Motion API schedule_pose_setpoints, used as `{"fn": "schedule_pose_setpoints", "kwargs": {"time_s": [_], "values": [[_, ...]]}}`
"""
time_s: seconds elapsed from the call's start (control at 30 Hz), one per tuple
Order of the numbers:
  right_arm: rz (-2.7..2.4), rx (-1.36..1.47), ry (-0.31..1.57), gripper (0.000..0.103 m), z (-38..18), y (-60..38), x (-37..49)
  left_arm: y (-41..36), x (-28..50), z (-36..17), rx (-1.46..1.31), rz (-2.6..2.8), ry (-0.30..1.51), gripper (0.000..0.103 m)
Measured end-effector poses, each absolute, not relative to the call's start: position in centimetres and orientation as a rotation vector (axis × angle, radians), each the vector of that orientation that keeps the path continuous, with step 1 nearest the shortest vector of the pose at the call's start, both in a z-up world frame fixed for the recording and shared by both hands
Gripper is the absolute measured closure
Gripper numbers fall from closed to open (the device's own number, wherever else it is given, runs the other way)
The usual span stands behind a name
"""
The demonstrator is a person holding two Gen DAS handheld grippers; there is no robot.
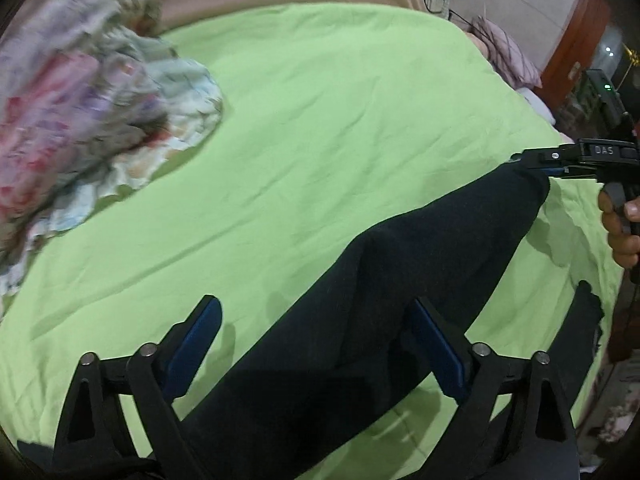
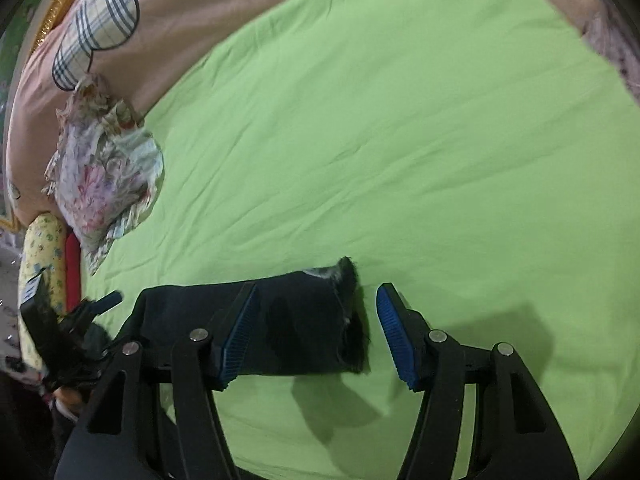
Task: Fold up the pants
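Green sheet [image 1: 320, 120] is spread over a bed, with a heap of flowered cloth [image 1: 88, 128] left at its far side. Dark pants [image 1: 380, 300] are laid across the near part of the sheet, one leg stretched out flat. The left gripper [image 1: 316, 344] is held wide over the middle of that leg, nothing grasped. The right gripper [image 2: 316, 332] is likewise spread wide over the frayed hem [image 2: 348, 312], with no cloth pinched. A fold appears to be about to be started; next, cloth edges must be pinched and carried over.
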State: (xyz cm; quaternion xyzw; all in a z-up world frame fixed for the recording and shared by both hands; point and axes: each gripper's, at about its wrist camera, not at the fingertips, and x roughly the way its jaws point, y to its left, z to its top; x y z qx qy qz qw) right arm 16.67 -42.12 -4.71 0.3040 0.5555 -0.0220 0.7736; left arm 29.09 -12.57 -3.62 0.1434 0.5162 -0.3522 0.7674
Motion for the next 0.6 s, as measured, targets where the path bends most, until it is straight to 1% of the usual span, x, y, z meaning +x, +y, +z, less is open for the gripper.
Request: {"fn": "schedule_pose_setpoints", "kwargs": {"time_s": [0.1, 0.13, 0.17, 0.23, 0.27, 0.3, 0.33, 0.37, 0.4, 0.43, 0.5, 0.6], "values": [[-0.038, 0.674, 1.243, 0.042, -5.5, -42.2, 17.4, -13.2, 29.7, -4.4, 0.296, -0.814, 1.175, 0.022], [-0.028, 0.680, 1.251, 0.048, -5.6, -42.2, 17.6, -13.6, 30.0, -4.9, 0.296, -0.827, 1.196, 0.023], [-0.019, 0.683, 1.256, 0.056, -5.7, -42.1, 17.6, -13.7, 30.1, -5.1, 0.295, -0.834, 1.208, 0.023], [-0.011, 0.671, 1.250, 0.062, -5.6, -41.8, 17.8, -14.1, 30.0, -5.7, 0.290, -0.852, 1.227, 0.023], [-0.007, 0.654, 1.245, 0.073, -5.4, -41.6, 18.0, -14.4, 30.0, -6.0, 0.291, -0.855, 1.228, 0.028], [-0.013, 0.634, 1.242, 0.080, -5.2, -41.5, 18.1, -14.6, 29.8, -6.2, 0.294, -0.858, 1.231, 0.042], [-0.018, 0.619, 1.229, 0.085, -4.9, -41.4, 18.0, -14.8, 29.7, -6.5, 0.296, -0.860, 1.238, 0.048], [-0.009, 0.610, 1.210, 0.087, -4.5, -41.3, 17.9, -15.1, 29.8, -6.8, 0.299, -0.859, 1.244, 0.057], [0.001, 0.593, 1.190, 0.089, -4.0, -41.0, 17.7, -15.2, 29.8, -6.9, 0.302, -0.856, 1.238, 0.064], [0.012, 0.579, 1.170, 0.091, -3.6, -40.9, 17.5, -15.2, 29.5, -6.8, 0.301, -0.858, 1.228, 0.068], [0.056, 0.536, 1.120, 0.093, -2.4, -40.1, 16.9, -14.9, 28.8, -6.4, 0.271, -0.871, 1.217, 0.083], [0.089, 0.456, 1.086, 0.095, -1.1, -39.0, 15.5, -14.0, 27.4, -5.3, 0.229, -0.890, 1.205, 0.087]]}}
